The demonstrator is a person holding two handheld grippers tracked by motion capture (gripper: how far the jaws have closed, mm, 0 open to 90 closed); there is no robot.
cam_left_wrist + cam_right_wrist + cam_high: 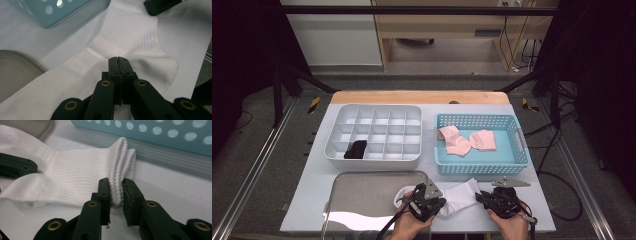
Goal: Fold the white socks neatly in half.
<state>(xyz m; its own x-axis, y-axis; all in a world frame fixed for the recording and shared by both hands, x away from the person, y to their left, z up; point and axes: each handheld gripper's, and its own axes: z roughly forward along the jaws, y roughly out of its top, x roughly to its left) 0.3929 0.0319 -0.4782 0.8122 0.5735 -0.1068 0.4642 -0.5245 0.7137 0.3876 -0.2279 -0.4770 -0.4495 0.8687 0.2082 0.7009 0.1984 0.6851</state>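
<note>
White ribbed cotton is what the sock (pixel 460 195) appears to be made of; it is laid flat near the front edge of the table (pixel 312 200), between the metal tray (pixel 362 192) and the front wall of the blue perforated basket (pixel 482 169), with its foot end lapped onto the tray's right rim. It is judged light, soft and limp, so sagging and folding are to be expected once it is lifted; the thick doubled cuff and the mid-foot are the sound places for a hold. The left gripper (pixel 118 61) is seen fully closed, its tips pressed down on the fabric near the heel. The right gripper (pixel 116 187) is closed on the cuff, whose ribbed edge is squeezed between the jaws. Two pink socks (pixel 467 141) are lying in the basket, and a black item (pixel 356 149) is held in one front compartment of the white divided organiser (pixel 377 131).
</note>
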